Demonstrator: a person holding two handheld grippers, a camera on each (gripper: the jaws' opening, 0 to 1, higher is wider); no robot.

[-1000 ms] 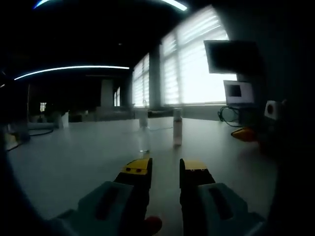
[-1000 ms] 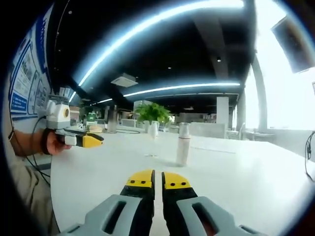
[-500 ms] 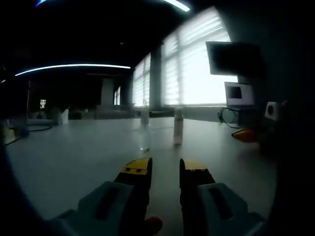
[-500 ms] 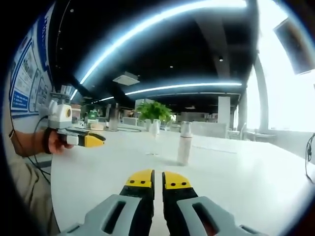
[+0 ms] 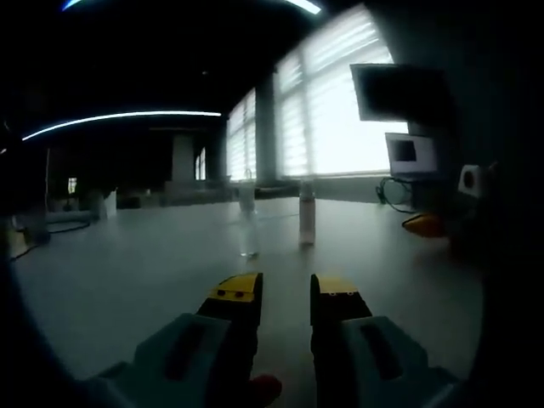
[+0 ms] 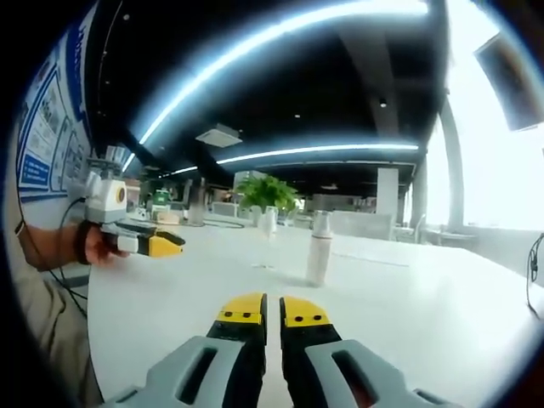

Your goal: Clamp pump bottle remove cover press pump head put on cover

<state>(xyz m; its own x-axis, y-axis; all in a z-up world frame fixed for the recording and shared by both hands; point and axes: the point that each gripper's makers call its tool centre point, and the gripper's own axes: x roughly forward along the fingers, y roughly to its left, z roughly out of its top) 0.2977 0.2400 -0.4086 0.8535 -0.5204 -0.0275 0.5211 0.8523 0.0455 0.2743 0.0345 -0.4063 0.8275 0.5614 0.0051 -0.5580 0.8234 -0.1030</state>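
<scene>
From my seat, a white table (image 6: 442, 314) filled the lower half of the right gripper view, with a green plant (image 6: 265, 192) at centre and posters (image 6: 38, 149) at far left. In the left gripper view, bright blinds (image 5: 336, 110) stood upper right beside a dark monitor (image 5: 399, 92).

a dim office with a white table (image 6: 442, 323), bright blinded windows (image 5: 327, 110), ceiling light strips (image 6: 280, 34) and a green plant (image 6: 263, 194).

Left gripper (image 5: 286, 287) jaws slightly apart — pump bottle (image 5: 307, 218) upright, table (image 5: 127, 272)
</scene>
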